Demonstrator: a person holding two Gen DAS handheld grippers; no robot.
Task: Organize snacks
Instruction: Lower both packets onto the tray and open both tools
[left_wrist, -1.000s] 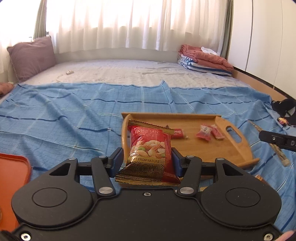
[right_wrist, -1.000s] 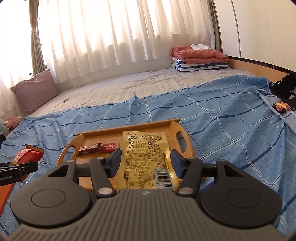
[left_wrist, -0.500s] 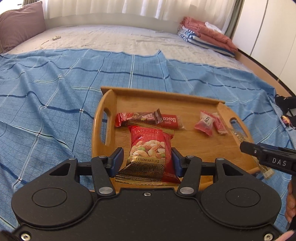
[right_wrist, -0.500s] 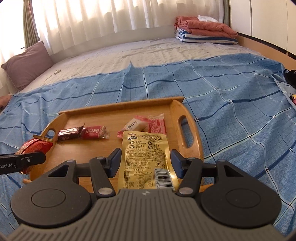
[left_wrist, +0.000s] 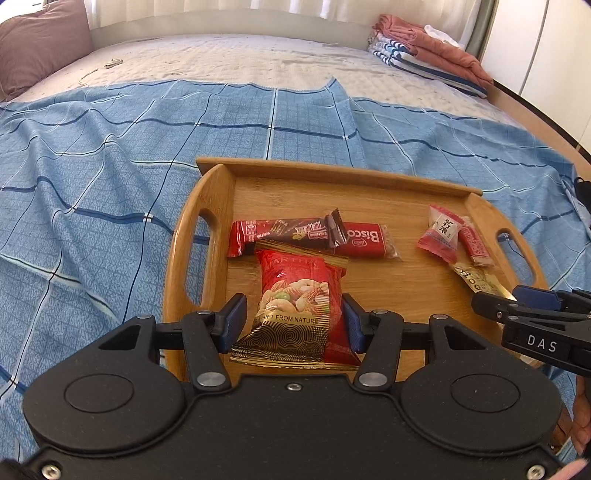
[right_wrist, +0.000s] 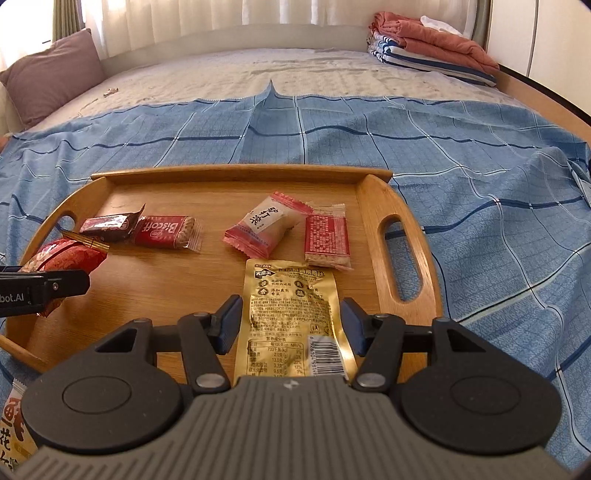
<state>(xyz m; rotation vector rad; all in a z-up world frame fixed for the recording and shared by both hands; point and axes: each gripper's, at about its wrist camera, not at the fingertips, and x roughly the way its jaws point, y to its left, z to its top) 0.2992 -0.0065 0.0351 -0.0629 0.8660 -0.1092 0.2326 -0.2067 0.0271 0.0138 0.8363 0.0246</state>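
Note:
My left gripper (left_wrist: 293, 314) is shut on a red nut packet (left_wrist: 297, 302), held over the left part of a wooden tray (left_wrist: 332, 173). My right gripper (right_wrist: 291, 319) is shut on a gold snack packet (right_wrist: 291, 317), held over the tray's right part (right_wrist: 236, 173). On the tray lie a dark chocolate bar (left_wrist: 280, 234), a red Biscoff packet (left_wrist: 364, 238), a pink-and-white candy (right_wrist: 269, 223) and a red-and-white wafer packet (right_wrist: 327, 240). The right gripper shows at the right of the left wrist view (left_wrist: 517, 314), the left gripper at the left of the right wrist view (right_wrist: 44, 288).
The tray sits on a blue checked sheet (left_wrist: 110, 184) over a bed. Folded towels (right_wrist: 432, 48) lie at the far right, a mauve pillow (right_wrist: 55, 70) at the far left. Another snack packet (right_wrist: 14, 424) shows at the lower left of the right wrist view.
Both grippers have moved forward and down over the tray, each still holding its packet. The tray and its snacks now fill more of both views.

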